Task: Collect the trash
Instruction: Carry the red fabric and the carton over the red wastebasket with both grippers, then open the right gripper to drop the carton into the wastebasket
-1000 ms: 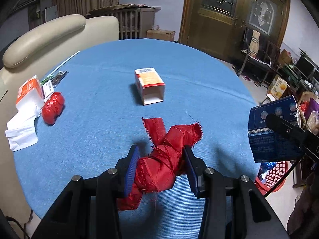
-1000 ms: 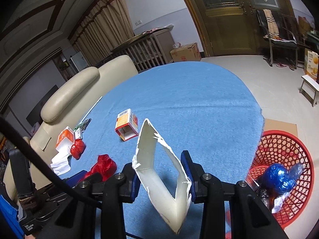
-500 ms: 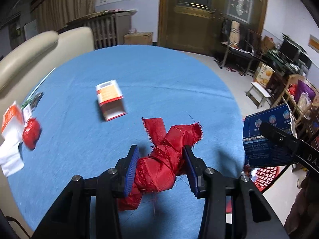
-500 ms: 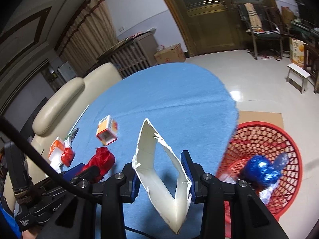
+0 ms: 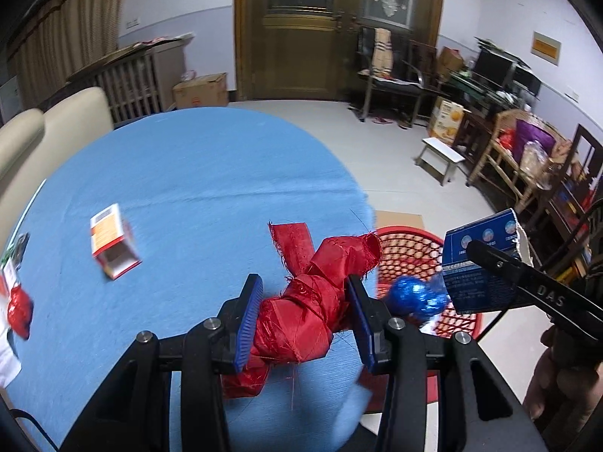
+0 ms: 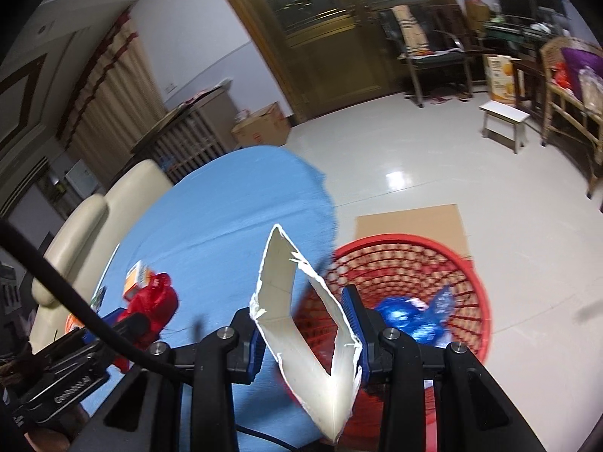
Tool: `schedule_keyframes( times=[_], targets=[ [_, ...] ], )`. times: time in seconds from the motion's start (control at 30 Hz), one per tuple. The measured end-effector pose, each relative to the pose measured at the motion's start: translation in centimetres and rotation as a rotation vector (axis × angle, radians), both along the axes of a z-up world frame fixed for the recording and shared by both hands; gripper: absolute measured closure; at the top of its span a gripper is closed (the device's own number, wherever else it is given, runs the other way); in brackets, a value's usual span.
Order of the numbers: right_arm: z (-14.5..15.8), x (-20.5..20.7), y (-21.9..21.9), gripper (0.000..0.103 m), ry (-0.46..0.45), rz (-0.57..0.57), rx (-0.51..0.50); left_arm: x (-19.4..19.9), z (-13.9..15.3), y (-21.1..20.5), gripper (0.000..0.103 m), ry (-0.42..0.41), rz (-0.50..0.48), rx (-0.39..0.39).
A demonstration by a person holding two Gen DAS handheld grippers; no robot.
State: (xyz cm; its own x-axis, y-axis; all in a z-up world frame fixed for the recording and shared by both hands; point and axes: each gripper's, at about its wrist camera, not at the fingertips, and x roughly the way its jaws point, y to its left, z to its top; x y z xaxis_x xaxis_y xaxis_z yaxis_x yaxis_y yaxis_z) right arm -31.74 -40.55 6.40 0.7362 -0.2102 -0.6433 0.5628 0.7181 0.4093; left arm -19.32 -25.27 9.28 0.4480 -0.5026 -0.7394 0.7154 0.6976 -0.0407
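My left gripper (image 5: 305, 316) is shut on a crumpled red cloth bundle (image 5: 312, 301) and holds it above the near right edge of the blue table (image 5: 196, 173). My right gripper (image 6: 305, 333) is shut on a torn blue carton (image 6: 301, 309), seen open-ended with a white inside; it also shows in the left wrist view (image 5: 482, 263). The carton hangs over the rim of the red mesh basket (image 6: 463, 263) on the floor. The basket holds a blue foil wad (image 6: 407, 312).
On the table lie an orange-and-white open box (image 5: 111, 241), a red foil ball (image 5: 19, 309) and white paper at the left edge. A cream sofa (image 6: 94, 218) stands behind the table. A cardboard sheet (image 6: 410, 222) lies under the basket; a stool (image 6: 505, 120) and chairs stand beyond.
Both grippers have swung right with their loads, from over the table to its right edge. The red basket has come into the left wrist view and nearer in the right.
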Motion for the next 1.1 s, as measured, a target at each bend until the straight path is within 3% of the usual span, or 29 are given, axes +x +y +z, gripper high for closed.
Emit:
schedule_keyframes(
  times=[0.47, 1.1],
  targets=[
    [-1.9, -1.9, -4.1, 0.063, 0.056, -0.071, 0.028, -1.9, 0.1, -5.0, 0.056, 0.0, -0.109, 0.018],
    [-4.7, -1.7, -4.8, 0.061, 0.121, -0.071, 0.086, -1.5, -0.7, -6.1, 0.056, 0.019, -0.126, 0.029]
  ],
)
